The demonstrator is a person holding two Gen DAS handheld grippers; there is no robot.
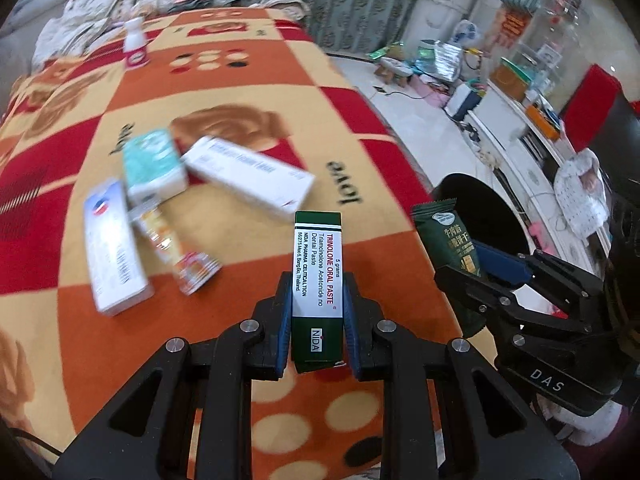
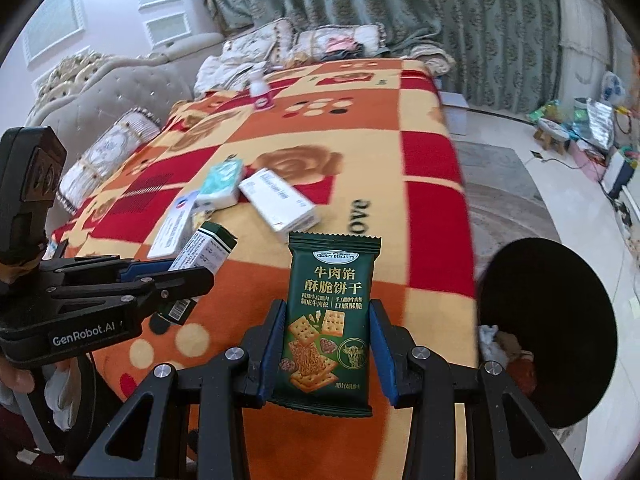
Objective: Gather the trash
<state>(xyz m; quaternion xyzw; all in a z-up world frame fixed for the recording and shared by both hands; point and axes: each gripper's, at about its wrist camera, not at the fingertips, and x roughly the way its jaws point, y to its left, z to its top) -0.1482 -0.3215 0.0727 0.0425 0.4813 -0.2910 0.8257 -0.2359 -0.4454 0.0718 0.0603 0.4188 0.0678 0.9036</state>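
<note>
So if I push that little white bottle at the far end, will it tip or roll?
Probably tips easily: the white bottle stands upright, tall and narrow, on a soft blanket. Once down, its round body would likely roll. It looks light.

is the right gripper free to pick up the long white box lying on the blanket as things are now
Probably not yet. The right gripper is shut on a dark green biscuit packet, so its jaws are occupied. The long white cardboard box lies uncovered on the patterned orange blanket, with nothing on top of it.
</note>
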